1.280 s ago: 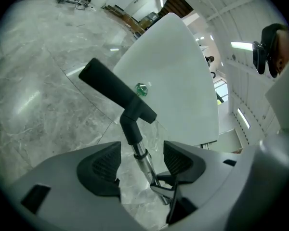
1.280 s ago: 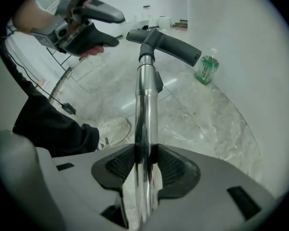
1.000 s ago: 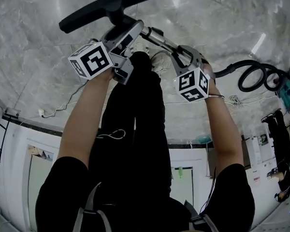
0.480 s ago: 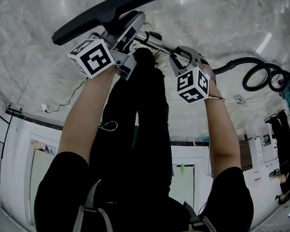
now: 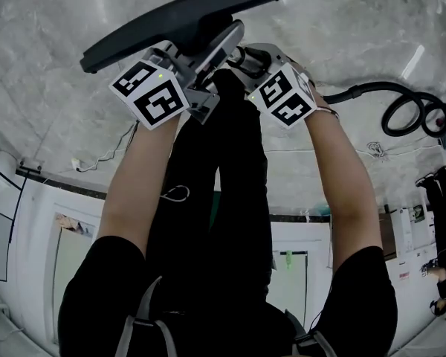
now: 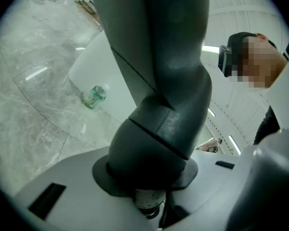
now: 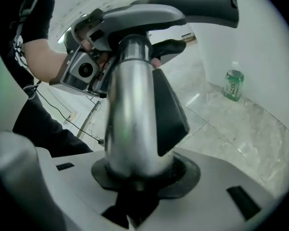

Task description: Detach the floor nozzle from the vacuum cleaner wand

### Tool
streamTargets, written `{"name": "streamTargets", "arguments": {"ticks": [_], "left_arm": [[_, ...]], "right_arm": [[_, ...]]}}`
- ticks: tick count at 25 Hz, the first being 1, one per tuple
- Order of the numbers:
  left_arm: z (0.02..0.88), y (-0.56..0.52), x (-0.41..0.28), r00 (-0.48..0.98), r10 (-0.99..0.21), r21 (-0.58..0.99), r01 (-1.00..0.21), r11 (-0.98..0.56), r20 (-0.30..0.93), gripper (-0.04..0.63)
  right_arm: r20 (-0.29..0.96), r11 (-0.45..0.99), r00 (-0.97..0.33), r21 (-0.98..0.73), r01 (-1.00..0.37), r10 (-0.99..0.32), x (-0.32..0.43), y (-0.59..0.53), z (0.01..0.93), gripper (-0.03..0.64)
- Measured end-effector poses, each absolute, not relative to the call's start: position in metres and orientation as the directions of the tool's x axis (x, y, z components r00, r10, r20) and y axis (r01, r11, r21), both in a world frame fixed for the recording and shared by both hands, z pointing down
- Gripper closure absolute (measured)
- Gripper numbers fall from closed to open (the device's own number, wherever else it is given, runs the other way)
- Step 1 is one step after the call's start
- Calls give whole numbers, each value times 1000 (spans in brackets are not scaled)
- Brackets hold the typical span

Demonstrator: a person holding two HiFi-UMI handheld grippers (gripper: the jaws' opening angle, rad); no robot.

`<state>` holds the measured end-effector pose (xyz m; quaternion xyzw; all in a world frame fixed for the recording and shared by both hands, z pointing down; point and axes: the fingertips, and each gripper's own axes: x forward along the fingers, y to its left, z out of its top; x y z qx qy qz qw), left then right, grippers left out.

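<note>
Seen from the head, looking down past two bare forearms and dark trousers to a grey marble floor (image 5: 52,65); the dark floor nozzle (image 5: 178,17) lies crosswise at the top, held off the floor in front of the person; the left gripper (image 6: 147,177) has just been closing its jaws, which now press on the nozzle's dark grey neck; the right gripper (image 7: 139,177), close beside it, is clamped round the shiny metal wand (image 7: 130,109); neck and wand meet between the two grippers, and whether the joint has parted cannot be told; a black hose (image 5: 401,106) coils on the floor at the right; a green bottle (image 6: 94,96) stands by a white wall.
</note>
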<state>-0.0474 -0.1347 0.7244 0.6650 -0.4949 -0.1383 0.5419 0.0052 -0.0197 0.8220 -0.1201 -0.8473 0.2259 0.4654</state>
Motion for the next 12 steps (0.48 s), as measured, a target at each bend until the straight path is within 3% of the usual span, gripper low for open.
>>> {"name": "streamTargets", "arguments": {"ticks": [1,2,3,8,12], "left_arm": [[721,-134,-46,476,-806,851,-521,64,352,473],[718,-133,-44,481,-803,846,-531,53,352,474],[715,-132,-42,487,-799,841,-540,42,353,474],[702,-129,-29,553,-769,824,-563,-61,321,476],[690,-129,-23,593,-754,830,-546,-119,282,479]], "right_arm": [[736,880,-545,-474,8,402,4,-18,820,474],[743,895,-549,-445,21,383,4,-17,819,541],[749,906,-553,-422,26,365,5,-15,818,554],[759,922,-569,-387,-5,316,9,-12,809,558],[723,879,-555,-477,28,410,14,-2,795,559]]}}
